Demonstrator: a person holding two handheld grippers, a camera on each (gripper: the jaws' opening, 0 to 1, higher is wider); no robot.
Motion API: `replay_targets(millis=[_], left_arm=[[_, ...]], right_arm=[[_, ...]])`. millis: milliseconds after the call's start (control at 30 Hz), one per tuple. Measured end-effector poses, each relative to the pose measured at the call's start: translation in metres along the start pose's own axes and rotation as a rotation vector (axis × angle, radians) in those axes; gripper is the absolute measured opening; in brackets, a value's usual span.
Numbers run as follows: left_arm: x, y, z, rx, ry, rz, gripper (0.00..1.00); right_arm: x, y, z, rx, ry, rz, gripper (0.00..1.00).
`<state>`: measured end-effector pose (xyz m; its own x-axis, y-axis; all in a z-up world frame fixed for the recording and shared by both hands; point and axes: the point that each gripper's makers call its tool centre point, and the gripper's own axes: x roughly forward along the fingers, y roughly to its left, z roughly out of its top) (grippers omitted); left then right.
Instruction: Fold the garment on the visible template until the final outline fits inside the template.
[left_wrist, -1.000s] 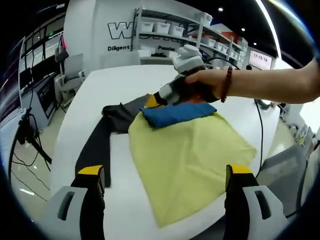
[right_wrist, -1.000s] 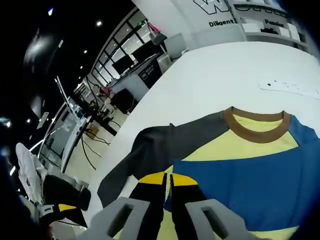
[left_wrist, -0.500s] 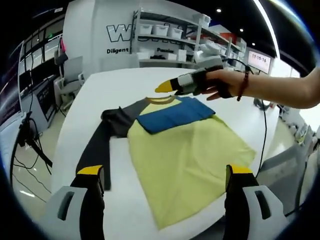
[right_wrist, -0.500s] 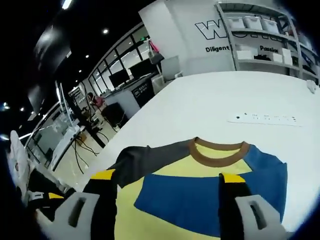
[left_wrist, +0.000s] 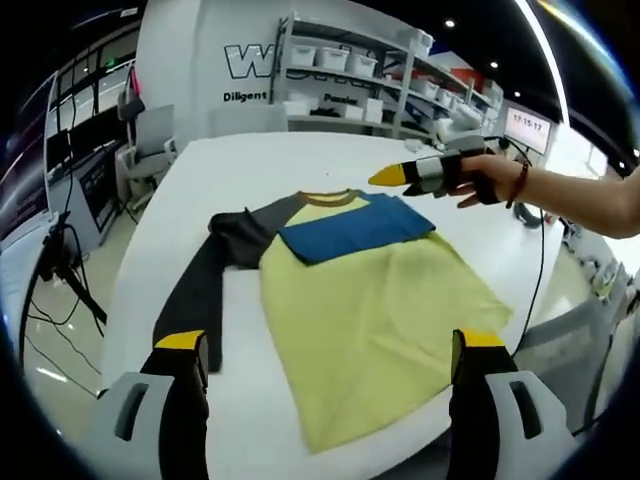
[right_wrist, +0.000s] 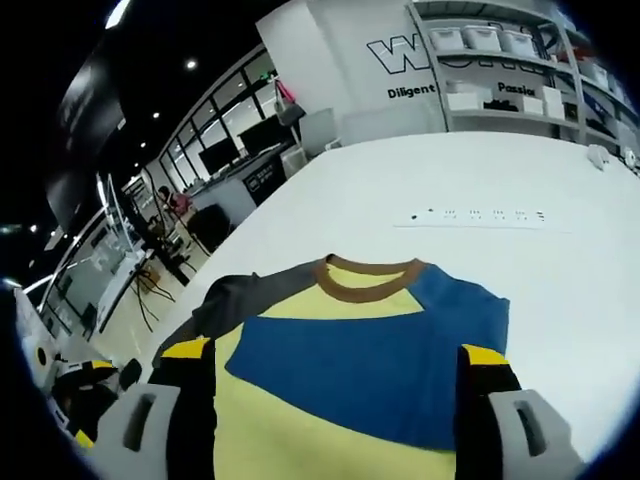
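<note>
right gripper (left_wrist: 400, 177) level above the shirt (left_wrist: 360, 300) collar, jaws parted and empty; left gripper (left_wrist: 325, 375) jaws likewise

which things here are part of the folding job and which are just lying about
Part of the job:
- yellow shirt with blue folded sleeve, grey sleeve and brown collar
- left hand-held gripper, open
- right hand-held gripper, open

Just lying about:
- white power strip on the white table
- shelving with white bins
- grey chair

The garment (left_wrist: 360, 300) is soft matt cloth, lightly creased, with a ribbed brown collar (right_wrist: 368, 277). The table (left_wrist: 250, 160) beneath is smooth, white and faintly glossy.
</note>
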<state>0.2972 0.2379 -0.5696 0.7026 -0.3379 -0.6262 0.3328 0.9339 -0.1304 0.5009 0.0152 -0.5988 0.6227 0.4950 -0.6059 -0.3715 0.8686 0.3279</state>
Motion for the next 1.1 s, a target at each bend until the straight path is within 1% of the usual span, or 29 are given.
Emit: replay_targets(millis=[67, 133, 167, 267, 333, 433, 533, 567, 600, 667, 733, 833, 933, 1000, 1100], left_arm=[[0.000, 0.001, -0.001, -0.002, 0.002, 0.005, 0.99], [0.000, 0.002, -0.002, -0.002, 0.003, 0.008, 0.99], [0.000, 0.002, -0.003, -0.001, 0.008, 0.007, 0.99], [0.001, 0.000, -0.004, 0.000, 0.008, 0.002, 0.99], [0.002, 0.000, -0.003, 0.002, 0.004, 0.004, 0.99], [0.002, 0.001, -0.003, 0.000, 0.001, 0.008, 0.99], [0.002, 0.003, -0.002, -0.002, -0.003, 0.014, 0.99], [0.002, 0.003, -0.002, -0.002, -0.002, 0.013, 0.99], [0.003, 0.003, -0.003, -0.006, 0.001, 0.013, 0.99], [0.004, 0.004, -0.003, -0.003, 0.001, 0.016, 0.99], [0.004, 0.004, -0.002, -0.006, 0.002, 0.017, 0.99], [0.005, 0.004, -0.001, -0.006, -0.003, 0.015, 0.99], [0.007, 0.003, -0.002, -0.002, 0.005, 0.015, 0.99], [0.007, 0.003, -0.002, 0.006, 0.006, 0.012, 0.99], [0.006, 0.002, 0.001, 0.004, -0.002, 0.008, 0.99]], right_arm=[[-0.006, -0.010, -0.002, 0.002, -0.004, -0.017, 0.96], [-0.010, -0.020, -0.006, -0.010, -0.001, -0.048, 0.96], [-0.012, -0.026, -0.009, -0.013, 0.005, -0.058, 0.95], [-0.015, -0.038, -0.019, 0.018, 0.014, -0.076, 0.95], [-0.016, -0.044, -0.025, 0.021, 0.027, -0.086, 0.94], [-0.017, -0.052, -0.037, 0.030, 0.042, -0.097, 0.89], [-0.018, -0.061, -0.046, 0.029, 0.049, -0.119, 0.80], [-0.020, -0.065, -0.048, 0.030, 0.044, -0.132, 0.73], [-0.021, -0.069, -0.047, 0.024, 0.026, -0.153, 0.68], [-0.023, -0.074, -0.052, 0.032, 0.032, -0.164, 0.59], [-0.023, -0.076, -0.057, 0.045, 0.037, -0.168, 0.53], [-0.025, -0.079, -0.062, 0.044, 0.041, -0.176, 0.39], [-0.025, -0.086, -0.069, 0.040, 0.056, -0.203, 0.29], [-0.026, -0.091, -0.072, 0.052, 0.060, -0.220, 0.23], [-0.026, -0.092, -0.081, 0.050, 0.081, -0.231, 0.14]])
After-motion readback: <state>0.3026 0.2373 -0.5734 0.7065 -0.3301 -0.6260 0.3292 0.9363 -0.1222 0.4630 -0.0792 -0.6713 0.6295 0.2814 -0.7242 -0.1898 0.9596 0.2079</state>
